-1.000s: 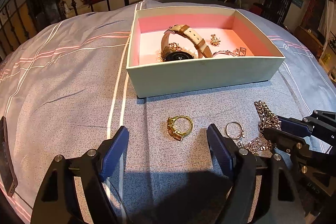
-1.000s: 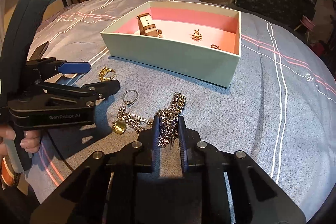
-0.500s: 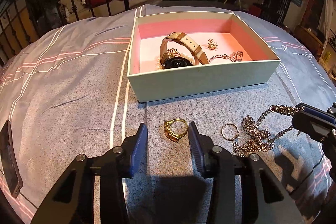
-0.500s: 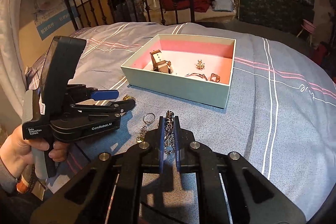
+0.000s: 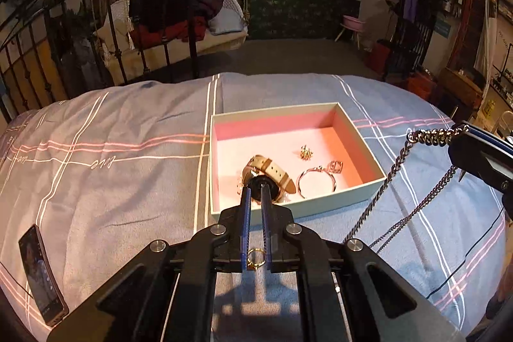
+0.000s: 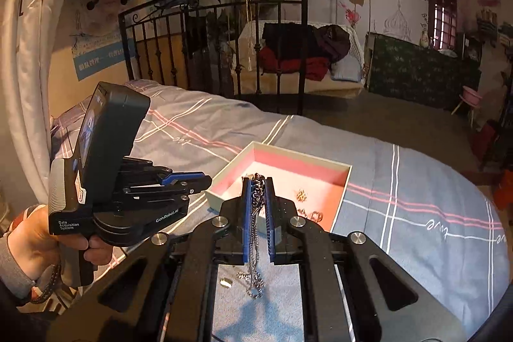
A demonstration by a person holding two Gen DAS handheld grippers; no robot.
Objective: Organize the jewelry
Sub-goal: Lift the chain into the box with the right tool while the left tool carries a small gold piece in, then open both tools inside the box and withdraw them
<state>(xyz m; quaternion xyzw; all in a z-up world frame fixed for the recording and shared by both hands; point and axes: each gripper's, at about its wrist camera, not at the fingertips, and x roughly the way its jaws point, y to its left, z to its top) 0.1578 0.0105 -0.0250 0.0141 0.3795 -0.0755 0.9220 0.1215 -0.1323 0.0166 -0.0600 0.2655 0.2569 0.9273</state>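
The left claw (image 5: pixel 255 233) pinches a light, slippery gold ring (image 5: pixel 255 258) by its band; the right claw (image 6: pixel 257 213) grips a limp, heavy chain (image 6: pixel 255 246), best held mid-length. A second ago both lay on the bed (image 5: pixel 112 165); now they hang lifted near the box (image 5: pixel 320 207)

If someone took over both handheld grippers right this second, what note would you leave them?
Left gripper: shut on the gold ring, lifted near the jewelry box.
Right gripper: shut on the silver chain, which dangles over the blue bedspread.
Done: watch, bangle and small gold charm lie in the box.
Left: drop the ring and chain in; a small gold piece lies on the bedspread.
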